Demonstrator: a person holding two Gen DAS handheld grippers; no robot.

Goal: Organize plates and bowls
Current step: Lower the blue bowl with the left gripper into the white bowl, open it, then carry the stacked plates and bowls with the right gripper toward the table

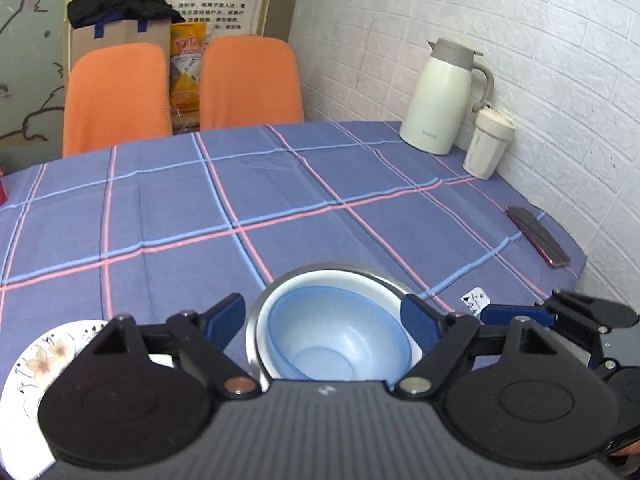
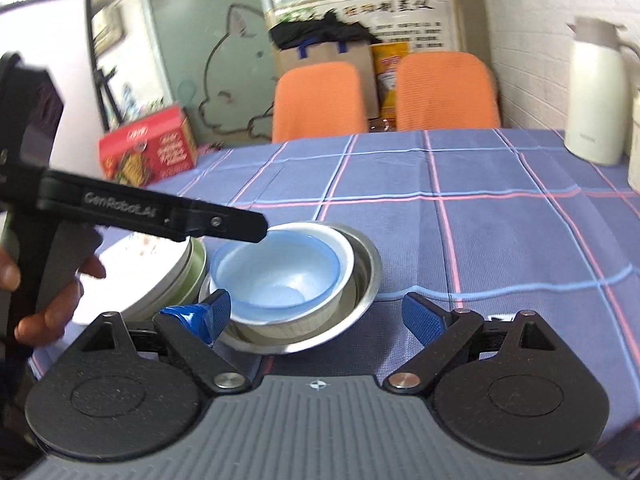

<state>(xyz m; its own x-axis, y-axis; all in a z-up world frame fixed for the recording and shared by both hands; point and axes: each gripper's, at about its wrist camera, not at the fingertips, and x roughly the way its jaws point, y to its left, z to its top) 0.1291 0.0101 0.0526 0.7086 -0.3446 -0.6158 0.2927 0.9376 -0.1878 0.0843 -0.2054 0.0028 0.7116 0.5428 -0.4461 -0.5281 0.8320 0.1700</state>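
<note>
At the bottom centre of both views we see the blue bowl (image 1: pixel 336 332) nested in a white bowl (image 2: pixel 316 312) inside a steel bowl (image 2: pixel 360 280), left of it stacked plates (image 2: pixel 160 272), our left gripper (image 1: pixel 324 320) and right gripper (image 2: pixel 320 314) both spread wide, holding nothing.

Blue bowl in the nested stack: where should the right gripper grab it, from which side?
Pinch the blue bowl by its near rim, coming from above: it nests in the white bowl and steel bowl, so only its rim is exposed.
</note>
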